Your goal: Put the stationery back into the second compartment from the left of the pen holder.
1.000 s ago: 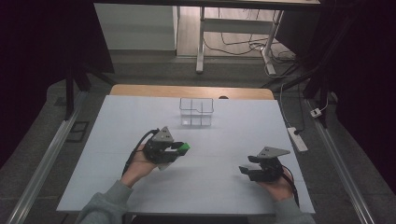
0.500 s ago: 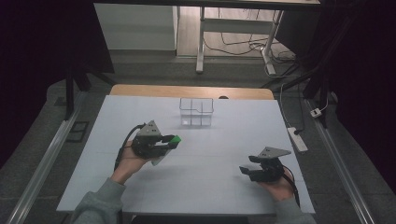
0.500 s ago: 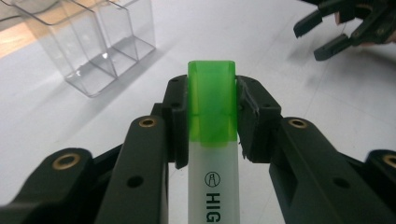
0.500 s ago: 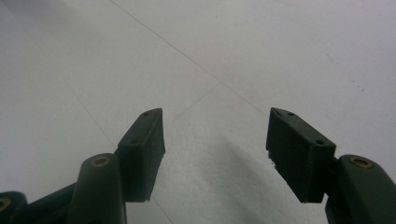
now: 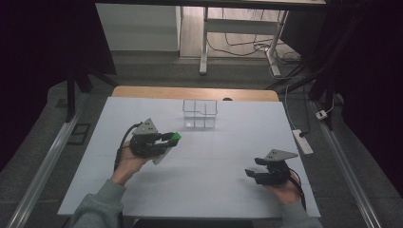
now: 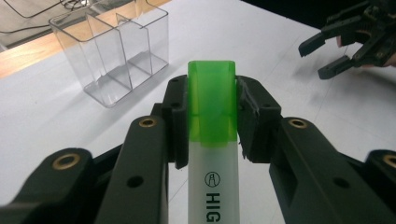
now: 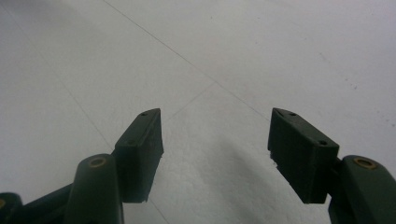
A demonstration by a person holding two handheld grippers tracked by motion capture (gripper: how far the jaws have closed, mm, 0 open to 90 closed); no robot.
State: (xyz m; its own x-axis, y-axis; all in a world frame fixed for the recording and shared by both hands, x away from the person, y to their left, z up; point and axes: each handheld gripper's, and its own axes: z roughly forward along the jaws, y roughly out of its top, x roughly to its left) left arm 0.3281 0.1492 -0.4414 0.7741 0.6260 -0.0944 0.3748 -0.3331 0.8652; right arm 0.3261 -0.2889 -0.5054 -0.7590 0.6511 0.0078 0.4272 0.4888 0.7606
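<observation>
The left claw (image 6: 212,121) grips a green-capped highlighter (image 6: 212,140), cap forward, just short of the clear organizer (image 6: 109,53) ahead. Best tipped upright before lowering into a compartment. The right claw (image 7: 215,154) rests wide open, empty, above the counter (image 5: 218,161).

Left tongs (image 5: 172,138) clamped, right tongs (image 5: 250,174) agape

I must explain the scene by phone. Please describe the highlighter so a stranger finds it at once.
Look at the white table, left of its middle. There the left hand-held gripper clamps a highlighter between its jaws. Its bright green cap and white barrel are the only colour near the clear organizer.
</observation>
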